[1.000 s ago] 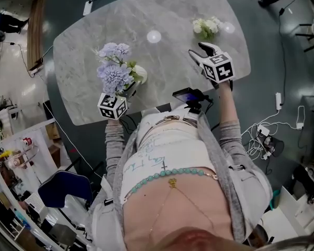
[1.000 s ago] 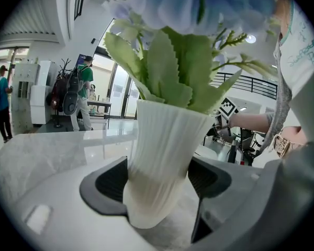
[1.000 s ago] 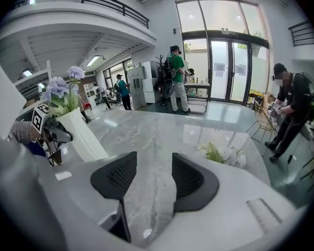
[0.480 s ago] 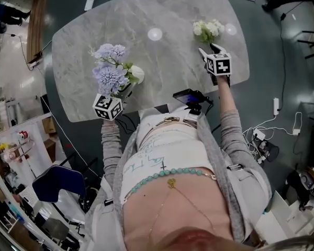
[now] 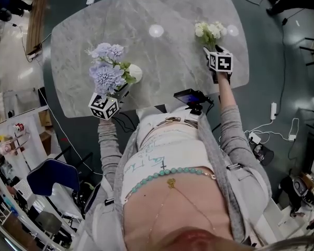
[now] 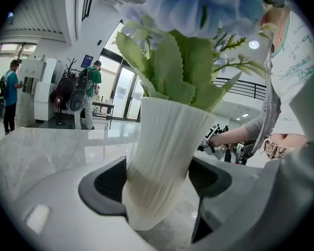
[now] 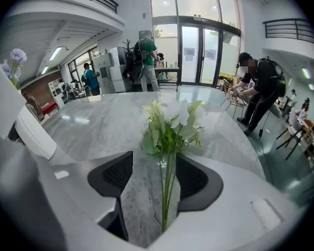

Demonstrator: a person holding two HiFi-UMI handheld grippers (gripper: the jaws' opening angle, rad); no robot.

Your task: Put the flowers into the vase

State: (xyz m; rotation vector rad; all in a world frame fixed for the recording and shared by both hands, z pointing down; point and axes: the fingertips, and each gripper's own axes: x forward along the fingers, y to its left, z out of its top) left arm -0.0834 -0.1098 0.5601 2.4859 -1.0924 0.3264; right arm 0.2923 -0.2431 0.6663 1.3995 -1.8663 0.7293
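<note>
A white ribbed vase (image 6: 167, 140) holds blue-purple flowers (image 5: 107, 69) with green leaves. It stands on the grey marble table (image 5: 162, 9) near its front left. My left gripper (image 6: 157, 184) is shut on the vase's lower body, with a pad touching each side. In the head view the left gripper (image 5: 123, 90) sits just in front of the vase (image 5: 134, 73). A bunch of white flowers (image 5: 209, 29) lies at the table's right. My right gripper (image 5: 213, 49) is open, and the stems of the white flowers (image 7: 172, 122) run between its jaws, closer to the right pad.
A black device (image 5: 191, 95) sits at the table's near edge in front of the person's body. The table's right edge is close to the right gripper. Cables (image 5: 259, 137) lie on the floor at the right, a blue chair (image 5: 55, 177) at the left. People (image 7: 256, 85) stand in the background.
My right gripper has moved forward to the white flowers, and their stems now lie between its jaws. The left gripper and the vase have shifted slightly left.
</note>
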